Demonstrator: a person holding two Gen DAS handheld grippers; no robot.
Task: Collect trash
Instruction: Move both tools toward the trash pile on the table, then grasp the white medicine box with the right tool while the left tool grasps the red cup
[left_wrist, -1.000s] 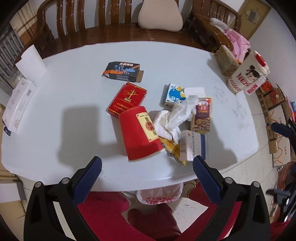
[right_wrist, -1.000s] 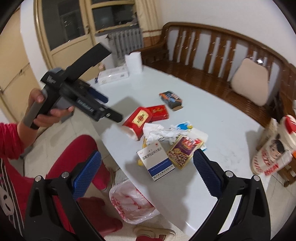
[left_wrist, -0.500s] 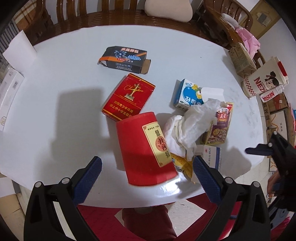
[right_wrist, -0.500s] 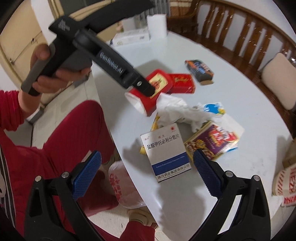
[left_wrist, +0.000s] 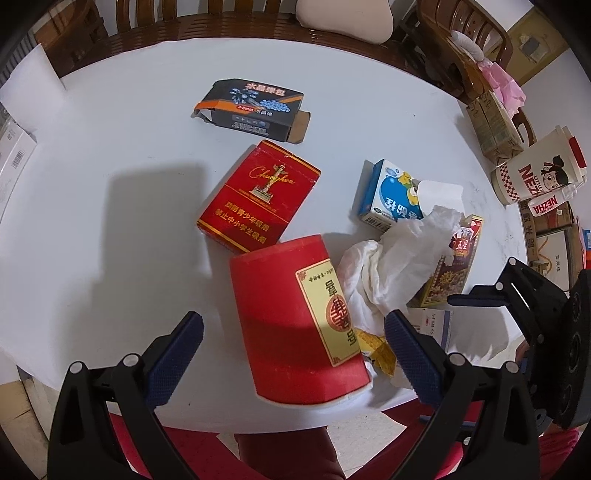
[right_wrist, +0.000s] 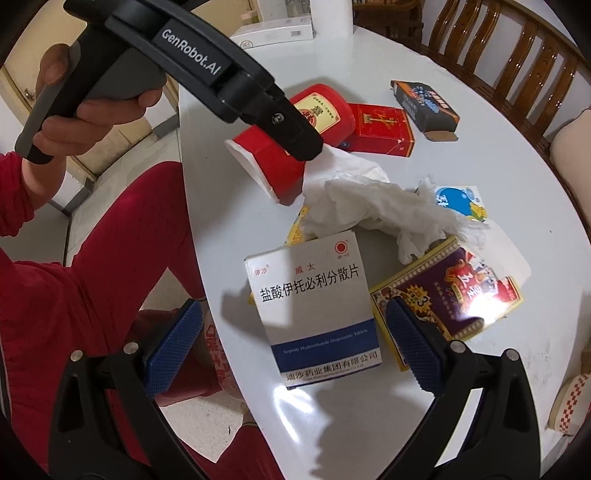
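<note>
Trash is scattered on a white table (left_wrist: 110, 229). A red paper cup (left_wrist: 291, 325) lies on its side at the near edge, and my left gripper (left_wrist: 293, 350) is open with a finger on each side of it. Beside the cup lie crumpled tissue (left_wrist: 391, 266), a red cigarette box (left_wrist: 258, 195), a black box (left_wrist: 251, 110) and a blue-white carton (left_wrist: 391, 195). My right gripper (right_wrist: 293, 345) is open over a white medicine box (right_wrist: 314, 310), one finger on each side. A purple snack packet (right_wrist: 450, 291) lies to its right. Under the table edge a plastic bag (right_wrist: 218, 354) partly shows.
A wooden bench (left_wrist: 221, 22) with a cushion (left_wrist: 343, 14) runs behind the table. A large Nezha cup (left_wrist: 535, 173) and cardboard boxes (left_wrist: 495, 125) stand off the right end. White boxes (right_wrist: 273, 31) and a paper roll (right_wrist: 328, 14) sit at the far left end. The person's red trousers (right_wrist: 122, 266) fill the near side.
Both grippers have come down and forward toward the table. The left now straddles the red cup, the right straddles the white medicine box. Nothing on the table has moved.
</note>
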